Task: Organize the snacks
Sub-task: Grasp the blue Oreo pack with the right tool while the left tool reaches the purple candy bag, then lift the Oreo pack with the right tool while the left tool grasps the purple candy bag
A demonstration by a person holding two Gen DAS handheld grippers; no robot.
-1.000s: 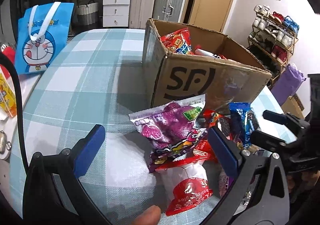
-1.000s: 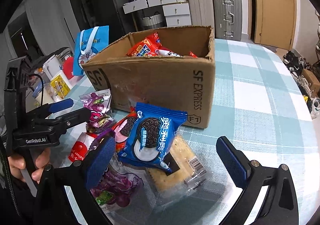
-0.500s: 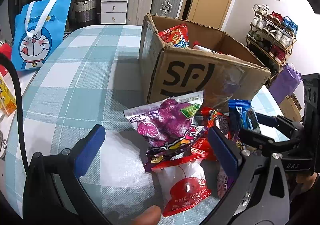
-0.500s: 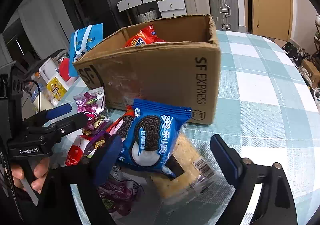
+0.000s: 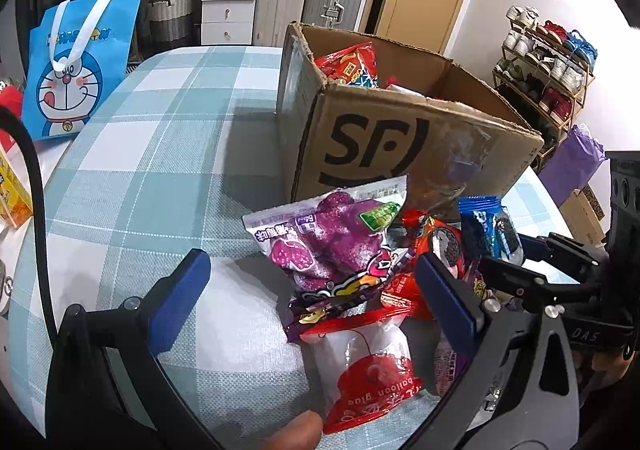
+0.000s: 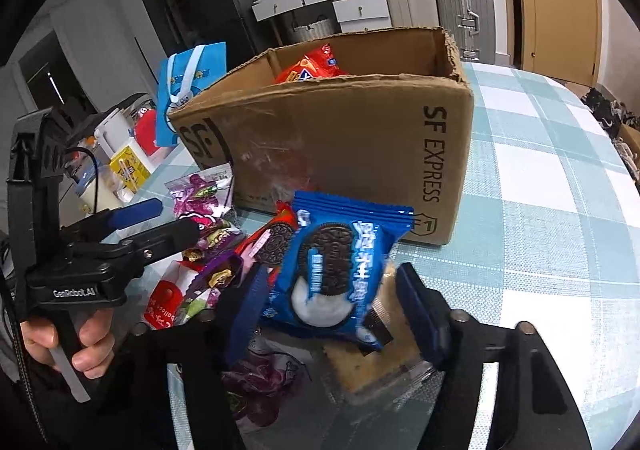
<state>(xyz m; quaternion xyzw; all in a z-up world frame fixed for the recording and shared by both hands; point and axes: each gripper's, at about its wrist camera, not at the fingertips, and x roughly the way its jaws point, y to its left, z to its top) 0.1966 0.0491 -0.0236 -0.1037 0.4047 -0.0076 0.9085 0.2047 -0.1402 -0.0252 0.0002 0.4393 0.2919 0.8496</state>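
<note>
My right gripper [image 6: 330, 284] straddles a blue Oreo packet [image 6: 340, 270] lying on top of the snack pile in front of the SF cardboard box [image 6: 340, 145]. Its jaws are closing, and the blue pads [image 6: 416, 310] stand close to the packet's sides without visibly squeezing it. My left gripper [image 5: 308, 270] is open wide over a purple sweet-potato packet [image 5: 332, 238] and a red-and-white balloon glue bag [image 5: 368, 366]. The box [image 5: 400, 137] holds a red snack bag [image 5: 352, 65]. A clear cracker pack [image 6: 372, 366] lies under the Oreo packet.
A checked cloth covers the table [image 5: 152, 169]. A blue cartoon tote bag [image 5: 76, 69] stands at its far left edge, next to a yellow carton [image 6: 130, 167]. Suitcases, drawers and a shoe rack [image 5: 548, 69] line the room behind.
The right gripper's fingers have closed in around the blue Oreo packet and moved slightly nearer to it. The left gripper has stayed open in the same place.
</note>
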